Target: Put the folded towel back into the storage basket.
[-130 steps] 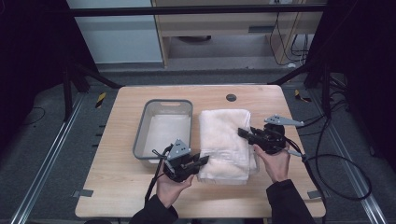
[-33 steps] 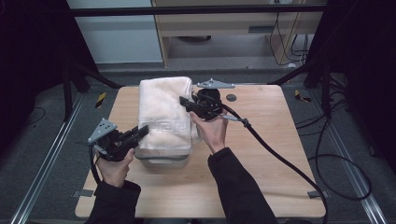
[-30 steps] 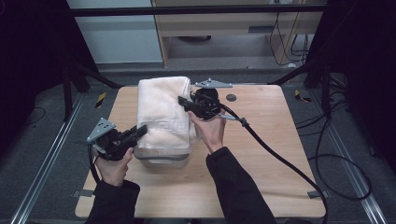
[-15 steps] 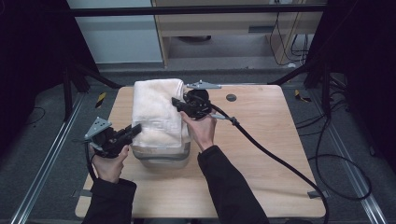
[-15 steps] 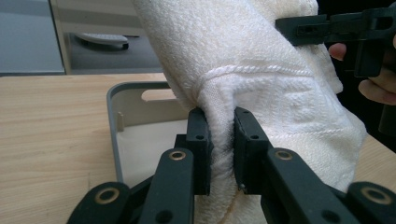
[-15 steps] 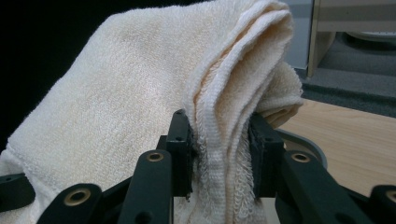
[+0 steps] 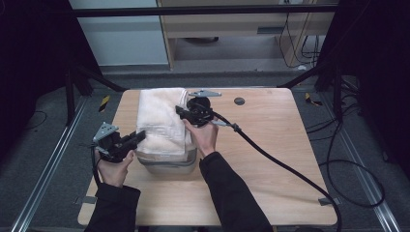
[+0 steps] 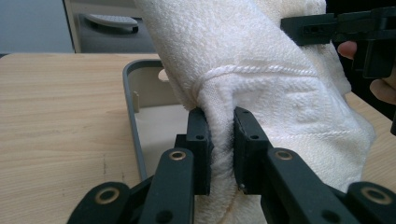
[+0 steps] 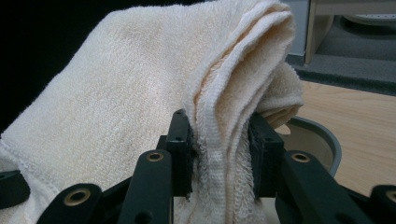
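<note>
Towel (image 7: 162, 121), folded, held over grey tray (image 7: 169, 164) on counter (image 7: 270, 145); left tongs (image 8: 220, 140) clamped on its near edge, right tongs (image 9: 219, 144) clamped on its far folds.

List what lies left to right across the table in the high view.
left gripper → white folded towel held over the grey bin → right gripper → small dark round disc on the wooden table.
</note>
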Demonstrator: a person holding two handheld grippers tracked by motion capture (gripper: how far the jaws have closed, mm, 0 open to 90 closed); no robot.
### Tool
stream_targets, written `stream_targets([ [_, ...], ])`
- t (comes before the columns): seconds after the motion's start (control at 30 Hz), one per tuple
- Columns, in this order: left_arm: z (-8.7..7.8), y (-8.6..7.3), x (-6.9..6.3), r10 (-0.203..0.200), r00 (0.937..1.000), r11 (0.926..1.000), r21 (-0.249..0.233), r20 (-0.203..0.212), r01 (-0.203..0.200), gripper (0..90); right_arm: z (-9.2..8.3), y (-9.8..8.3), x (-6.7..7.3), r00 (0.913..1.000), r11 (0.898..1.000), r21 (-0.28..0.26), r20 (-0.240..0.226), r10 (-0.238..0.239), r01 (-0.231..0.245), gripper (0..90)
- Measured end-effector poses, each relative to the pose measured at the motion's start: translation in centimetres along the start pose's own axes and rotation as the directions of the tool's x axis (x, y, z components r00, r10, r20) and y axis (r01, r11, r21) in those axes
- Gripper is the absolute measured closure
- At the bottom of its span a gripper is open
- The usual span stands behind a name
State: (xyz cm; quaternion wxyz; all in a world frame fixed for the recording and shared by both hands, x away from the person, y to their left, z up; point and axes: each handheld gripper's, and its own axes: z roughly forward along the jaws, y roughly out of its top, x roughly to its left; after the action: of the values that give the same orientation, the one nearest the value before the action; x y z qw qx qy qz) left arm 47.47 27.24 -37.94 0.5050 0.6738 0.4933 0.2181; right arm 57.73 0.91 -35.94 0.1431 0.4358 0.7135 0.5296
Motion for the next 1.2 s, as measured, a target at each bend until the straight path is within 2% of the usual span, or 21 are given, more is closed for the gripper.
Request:
stream_targets([
  [0.3, 0.8, -0.7, 0.7, -0.002, 0.9998, 0.9992, 0.039, -0.017, 0.003, 78.0, 1.3, -1.2, -0.1, 0.9997, 0.999, 0.031, 0.02, -0.01, 0.009, 66.8],
  [0.57, 1.8, -1.4, 0.8, 0.012, 0.9995, 0.9967, 0.081, -0.029, -0.01, 78.0, 2.3, -2.5, -0.8, 0.9993, 0.998, 0.069, 0.035, 0.011, -0.014, 66.4],
  [0.67, 2.2, -1.6, 0.9, 0.016, 0.9993, 0.9953, 0.096, -0.034, -0.013, 78.0, 2.6, -2.9, -1.0, 0.9992, 0.997, 0.081, 0.04, 0.002, -0.005, 66.3],
  [1.2, 4.1, -3.0, 0.7, 0.037, 0.9981, 0.983, 0.182, -0.048, -0.028, 78.0, 3.7, -5.4, -2.2, 0.9978, 0.99, 0.137, 0.065, 0.011, -0.02, 65.5],
])
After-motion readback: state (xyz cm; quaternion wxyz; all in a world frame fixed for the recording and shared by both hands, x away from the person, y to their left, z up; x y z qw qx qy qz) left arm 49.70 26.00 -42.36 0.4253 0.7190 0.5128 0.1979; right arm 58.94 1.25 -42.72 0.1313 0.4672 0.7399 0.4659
